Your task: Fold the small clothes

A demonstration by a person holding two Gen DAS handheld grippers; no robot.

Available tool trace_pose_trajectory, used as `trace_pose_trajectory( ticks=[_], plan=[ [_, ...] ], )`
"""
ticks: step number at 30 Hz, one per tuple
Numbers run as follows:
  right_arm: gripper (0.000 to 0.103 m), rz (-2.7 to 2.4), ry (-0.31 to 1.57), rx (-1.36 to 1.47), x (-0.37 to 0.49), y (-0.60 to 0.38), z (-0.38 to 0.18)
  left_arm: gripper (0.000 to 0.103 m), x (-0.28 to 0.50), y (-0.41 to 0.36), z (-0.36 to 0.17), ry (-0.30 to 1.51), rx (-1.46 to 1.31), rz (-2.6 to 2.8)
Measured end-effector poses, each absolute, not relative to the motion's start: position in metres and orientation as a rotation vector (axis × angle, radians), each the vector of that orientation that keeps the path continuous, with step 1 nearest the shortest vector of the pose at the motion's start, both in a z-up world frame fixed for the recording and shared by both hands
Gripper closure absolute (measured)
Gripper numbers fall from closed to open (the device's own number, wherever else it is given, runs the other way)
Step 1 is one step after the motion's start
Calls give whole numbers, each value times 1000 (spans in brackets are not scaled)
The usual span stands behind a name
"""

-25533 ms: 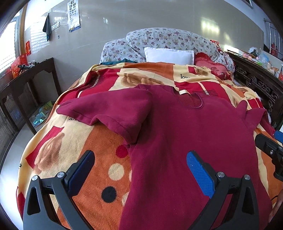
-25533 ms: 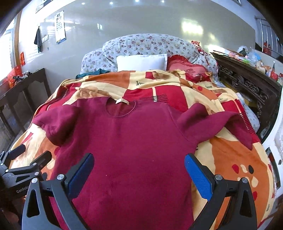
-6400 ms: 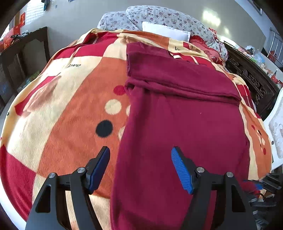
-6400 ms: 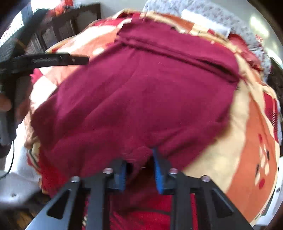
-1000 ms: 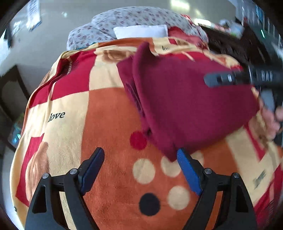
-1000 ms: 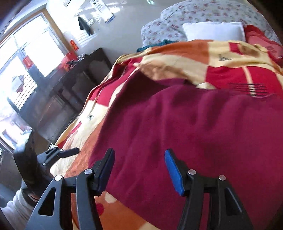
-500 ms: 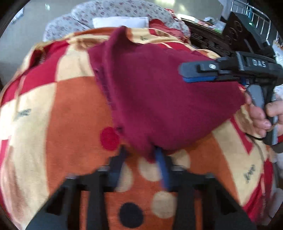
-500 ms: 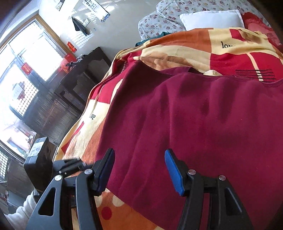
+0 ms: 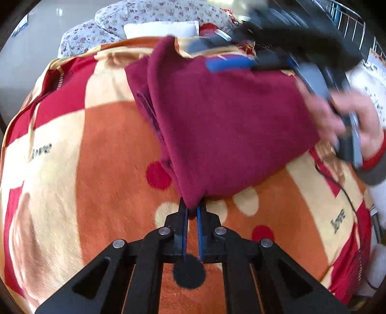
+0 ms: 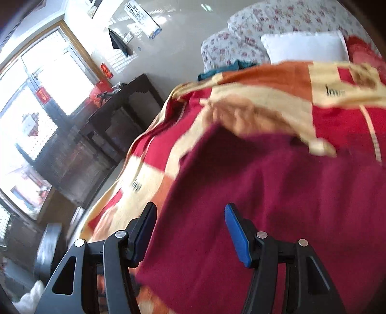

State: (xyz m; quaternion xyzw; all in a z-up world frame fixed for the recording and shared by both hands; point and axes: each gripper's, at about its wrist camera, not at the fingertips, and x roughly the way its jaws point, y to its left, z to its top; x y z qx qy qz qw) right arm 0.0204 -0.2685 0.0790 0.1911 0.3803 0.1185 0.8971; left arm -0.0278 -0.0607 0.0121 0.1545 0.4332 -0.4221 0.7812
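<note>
A folded maroon shirt [image 9: 224, 120] lies on the patterned blanket [image 9: 101, 154] of the bed. My left gripper [image 9: 192, 212] is shut on the shirt's near corner, which sticks up between the blue pads. In the left wrist view, blurred, my right gripper [image 9: 231, 63] hovers over the shirt's far edge, held by a hand [image 9: 337, 113]. In the right wrist view the right gripper [image 10: 190, 219] stands open above the maroon shirt [image 10: 277, 205], with nothing pressed between its fingers.
Floral pillows [image 9: 154, 21] and a white pillow [image 10: 304, 46] sit at the head of the bed. A dark wooden cabinet [image 10: 101, 130] stands by the window on the left. A cable [image 9: 347, 193] trails over the blanket at the right.
My left gripper went from wide open to shut on the shirt's near corner. The right gripper swung across the shirt's far side, its view shifting left, jaws unchanged.
</note>
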Motion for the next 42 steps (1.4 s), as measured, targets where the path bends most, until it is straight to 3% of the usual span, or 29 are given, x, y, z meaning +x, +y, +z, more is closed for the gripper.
trace_pose_trajectory(
  ticks=[2,4,6,9,16,20,22,24,27,33,36,42],
  plan=[
    [43,168,782,326,37,-265,81,97,-30,-63,9,927,334,-907],
    [59,107,781,281,59,-264,77,97,-29,-63,8,929,322,-906],
    [65,93,801,294,75,-266,69,96,-28,-64,6,936,312,-907],
    [67,68,816,281,94,-262,56,96,-27,-63,7,931,310,-901],
    [65,57,825,227,94,-257,61,93,-24,-70,8,925,332,-878],
    [59,82,810,294,56,-273,75,75,-34,-70,11,891,383,-817],
    [47,78,810,287,38,-277,79,72,-38,-70,12,885,403,-791],
    [45,81,798,293,14,-284,84,68,-42,-69,15,876,419,-769],
    [42,55,788,287,-21,-300,90,49,-52,-67,22,857,438,-731],
    [34,-85,821,225,-82,-345,90,46,-69,-68,48,787,445,-693],
    [34,-153,865,207,-107,-366,83,39,-68,-70,54,782,426,-683],
    [34,-204,899,191,-150,-392,74,39,-56,-85,59,784,383,-646]
  ],
)
